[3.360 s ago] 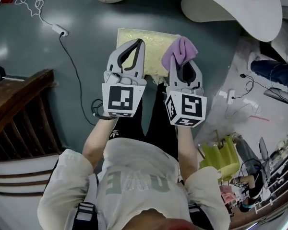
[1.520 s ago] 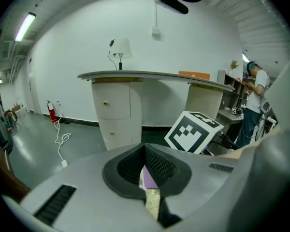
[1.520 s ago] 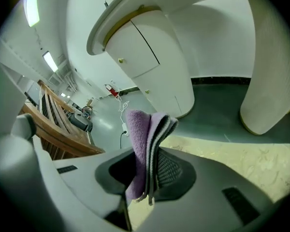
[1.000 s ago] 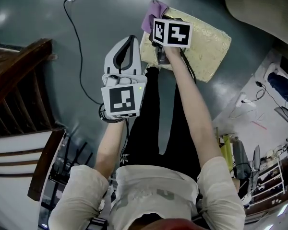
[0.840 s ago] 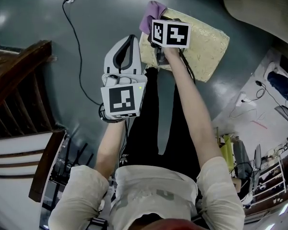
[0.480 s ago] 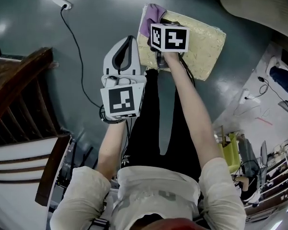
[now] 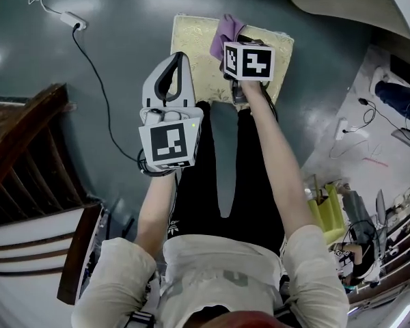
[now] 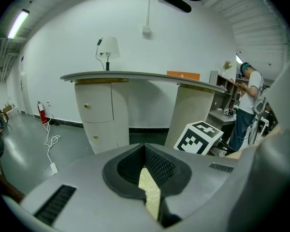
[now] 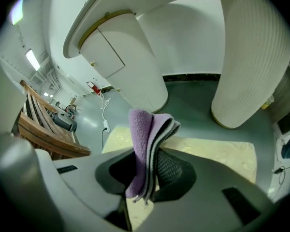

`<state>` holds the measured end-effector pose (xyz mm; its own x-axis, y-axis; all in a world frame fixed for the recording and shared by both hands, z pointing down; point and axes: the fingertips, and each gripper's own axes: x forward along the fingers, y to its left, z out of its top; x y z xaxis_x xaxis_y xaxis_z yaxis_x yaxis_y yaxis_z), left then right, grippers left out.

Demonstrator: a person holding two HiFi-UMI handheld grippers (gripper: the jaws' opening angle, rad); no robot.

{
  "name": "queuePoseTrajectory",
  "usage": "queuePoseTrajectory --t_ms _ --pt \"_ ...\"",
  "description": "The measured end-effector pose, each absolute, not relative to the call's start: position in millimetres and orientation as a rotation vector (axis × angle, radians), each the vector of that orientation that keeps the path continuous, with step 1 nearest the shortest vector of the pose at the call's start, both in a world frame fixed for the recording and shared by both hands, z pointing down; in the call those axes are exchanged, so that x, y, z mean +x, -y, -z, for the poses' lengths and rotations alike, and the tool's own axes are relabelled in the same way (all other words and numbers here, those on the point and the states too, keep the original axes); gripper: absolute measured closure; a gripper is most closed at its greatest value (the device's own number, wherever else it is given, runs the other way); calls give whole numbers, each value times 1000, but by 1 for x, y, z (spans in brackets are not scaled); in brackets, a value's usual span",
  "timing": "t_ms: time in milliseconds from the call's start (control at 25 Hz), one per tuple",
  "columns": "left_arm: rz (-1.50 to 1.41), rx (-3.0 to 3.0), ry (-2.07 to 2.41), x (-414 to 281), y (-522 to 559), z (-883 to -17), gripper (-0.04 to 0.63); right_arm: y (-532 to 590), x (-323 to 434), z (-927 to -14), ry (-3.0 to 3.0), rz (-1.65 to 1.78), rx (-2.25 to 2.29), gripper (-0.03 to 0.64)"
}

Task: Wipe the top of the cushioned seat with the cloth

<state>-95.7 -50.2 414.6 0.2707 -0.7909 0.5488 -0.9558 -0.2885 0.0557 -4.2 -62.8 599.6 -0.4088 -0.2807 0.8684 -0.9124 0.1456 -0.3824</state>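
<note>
a: right tongs?

b: right gripper [image 7: 234,45] clamped on a folded lilac terry cloth [image 7: 226,35]. in the right gripper view the cloth [image 9: 146,132] sits pinched between the dark ribbed pads, with the folded end sticking up past the tips of the gripper [image 9: 146,170] and a few loose threads hanging at the bottom.

a: and where's that against the seat?

b: head view: the pale yellow square cushioned seat [image 7: 193,41] lies on the grey-blue floor [image 7: 116,60], just beyond the person's legs. the cloth overlaps the seat's far edge, right of centre. the right gripper view has the seat top [image 9: 217,153] spread below and ahead of the jaws. can't tell whether the cloth presses on the fabric.

a: left tongs?

b: left gripper [image 7: 180,59] closed, tips meeting, nothing in it. in the left gripper view only a thin slit is left between the pads of the gripper [image 8: 145,149], and a sliver of yellow seat [image 8: 150,190] shows through it. in the head view it lies over the seat's left half, beside the right gripper and apart from it.

a: surroundings?

b: a dark wooden railing [image 7: 24,149] at the person's left. a white power strip [image 7: 73,20] with its cable on the floor, well apart from the seat. a white curved counter [image 8: 135,76] ahead, with a small lamp [image 8: 108,47] on top.
</note>
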Motion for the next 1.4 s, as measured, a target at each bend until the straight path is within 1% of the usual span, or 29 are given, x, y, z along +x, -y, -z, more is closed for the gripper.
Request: queuePoseTrajectory --t_ms 360,560,960,1400 --pt "-630 2229 1504 -37 51 -418 603 45 116 -601 1692 -1260 1267 528" --pt "-653 2265 1473 -13 53 -417 603 35 162 -600 1654 -1249 1320 528" --pt "-661 2297 1424 19 54 -418 603 28 199 -606 1608 -1256 1363 528" --pt "-717 2266 1412 8 44 -432 603 25 207 -613 1598 -1246 1366 528"
